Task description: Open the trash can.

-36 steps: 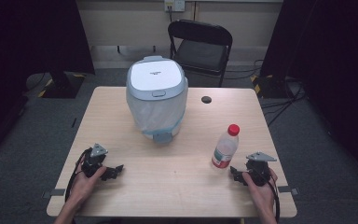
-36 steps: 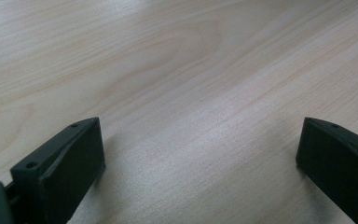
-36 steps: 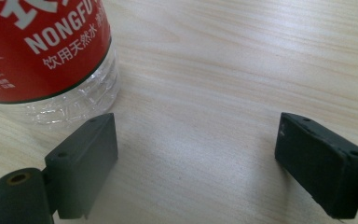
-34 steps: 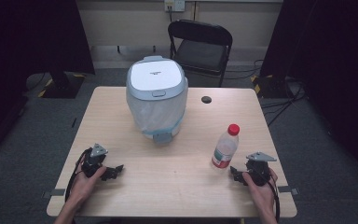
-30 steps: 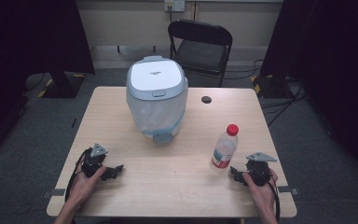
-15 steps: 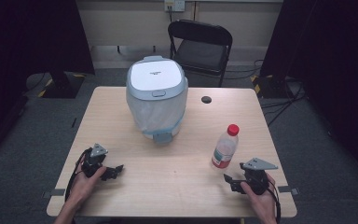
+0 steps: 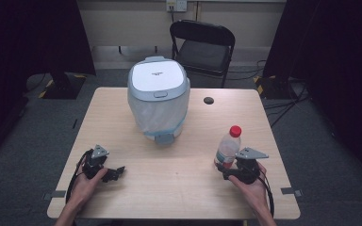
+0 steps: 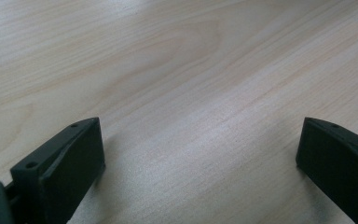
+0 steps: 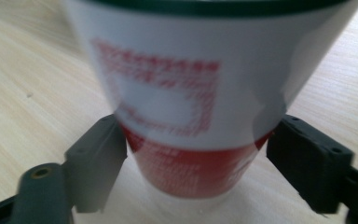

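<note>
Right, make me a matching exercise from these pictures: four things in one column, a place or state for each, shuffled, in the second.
Things:
1. bottle
2. bin
3. left tongs
4. small black disc

Places or states:
A. open over bare wood, nothing between the jaws
B. far side of the table, right of the bin
C. upright between the jaws of the right tongs
D. lid shut, middle of the table

Pairs: 1-C, 2-D, 3-A, 4-B

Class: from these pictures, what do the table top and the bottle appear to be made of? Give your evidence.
Table: pale wood or wood-look laminate, matt; grain lines show. Bottle: probably clear plastic, glossy, with a red cap and a printed red-and-white label.
</note>
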The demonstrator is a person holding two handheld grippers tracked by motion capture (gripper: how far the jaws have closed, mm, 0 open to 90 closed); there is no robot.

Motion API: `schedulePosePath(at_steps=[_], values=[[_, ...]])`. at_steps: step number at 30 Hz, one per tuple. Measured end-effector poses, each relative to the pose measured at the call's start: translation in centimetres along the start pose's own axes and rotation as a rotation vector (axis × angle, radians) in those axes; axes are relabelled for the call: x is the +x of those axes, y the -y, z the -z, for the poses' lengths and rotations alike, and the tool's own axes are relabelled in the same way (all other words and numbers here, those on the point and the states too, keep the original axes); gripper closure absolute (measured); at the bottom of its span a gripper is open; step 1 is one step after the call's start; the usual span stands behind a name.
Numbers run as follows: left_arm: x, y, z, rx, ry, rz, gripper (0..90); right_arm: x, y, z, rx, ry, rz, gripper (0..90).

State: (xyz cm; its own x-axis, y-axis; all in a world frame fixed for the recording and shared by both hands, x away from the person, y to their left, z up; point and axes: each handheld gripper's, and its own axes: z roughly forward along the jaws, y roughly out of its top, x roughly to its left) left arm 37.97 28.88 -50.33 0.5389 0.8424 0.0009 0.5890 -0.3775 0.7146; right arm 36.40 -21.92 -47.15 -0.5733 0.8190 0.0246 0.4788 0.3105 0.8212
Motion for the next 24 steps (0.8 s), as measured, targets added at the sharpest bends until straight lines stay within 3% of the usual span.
schedulePosePath(at_steps=[1, 6, 15, 21, 24], values=[[0.0, 0.0, 0.0, 0.000, 0.000, 0.000, 0.3, -0.2, 0.0, -0.1, 0.000, -0.007, 0.001, 26.1], [0.0, 0.0, 0.0, 0.002, 0.000, -0.003, 0.3, -1.1, -0.1, -0.2, 0.000, 0.052, 0.016, 26.6], [0.0, 0.0, 0.0, 0.000, 0.000, -0.001, 0.3, -3.3, 0.3, 0.3, 0.016, 0.135, -0.015, 26.1], [0.0, 0.0, 0.0, -0.001, 0.000, 0.001, 0.3, -3.5, 0.4, 0.3, 0.010, 0.148, -0.020, 25.5], [0.0, 0.0, 0.0, 0.000, 0.000, 0.000, 0.3, -3.5, 0.5, 0.3, 0.006, 0.146, -0.028, 19.4]])
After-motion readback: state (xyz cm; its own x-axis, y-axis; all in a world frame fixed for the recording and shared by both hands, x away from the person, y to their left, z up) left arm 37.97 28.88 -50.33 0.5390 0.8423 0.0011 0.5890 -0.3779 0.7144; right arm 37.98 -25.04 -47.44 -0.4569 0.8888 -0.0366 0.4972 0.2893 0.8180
